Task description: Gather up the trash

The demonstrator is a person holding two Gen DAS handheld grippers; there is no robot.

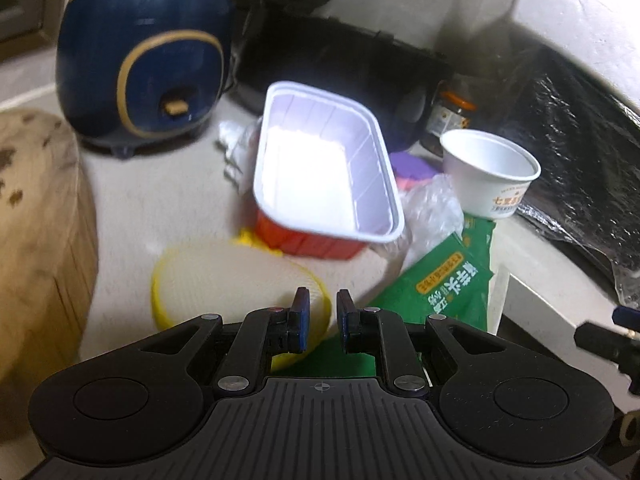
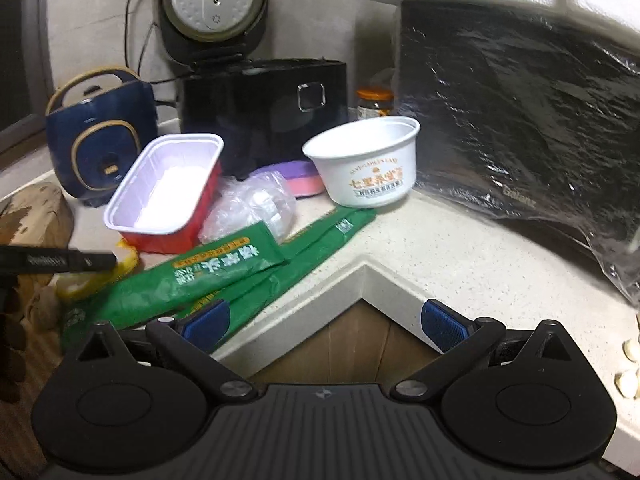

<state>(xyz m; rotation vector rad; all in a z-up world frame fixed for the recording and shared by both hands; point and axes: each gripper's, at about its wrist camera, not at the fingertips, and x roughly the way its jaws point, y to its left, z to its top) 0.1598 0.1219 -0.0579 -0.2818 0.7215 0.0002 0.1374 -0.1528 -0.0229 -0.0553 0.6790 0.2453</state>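
A red tray with a white inside (image 1: 320, 160) (image 2: 164, 192) lies tilted on the counter. Beside it are a white paper bowl (image 1: 488, 172) (image 2: 368, 164), green packets (image 1: 448, 288) (image 2: 216, 272), a crumpled clear plastic bag (image 1: 432, 208) (image 2: 252, 204) and a round yellow-rimmed lid (image 1: 236, 280) (image 2: 80, 284). My left gripper (image 1: 323, 312) hovers over the lid's near edge, its jaws a narrow gap apart with nothing between them. My right gripper (image 2: 326, 320) stands wide open over the counter's notched front edge, just short of the green packets, and holds nothing.
A blue rice cooker (image 1: 140, 68) (image 2: 100, 136) and a black cooker with its lid up (image 2: 260, 112) stand at the back. A film-wrapped microwave (image 2: 520, 120) fills the right side, with a jar (image 2: 374, 102) beside it. A wooden block (image 1: 36, 240) sits left. Garlic cloves (image 2: 632, 360) lie far right.
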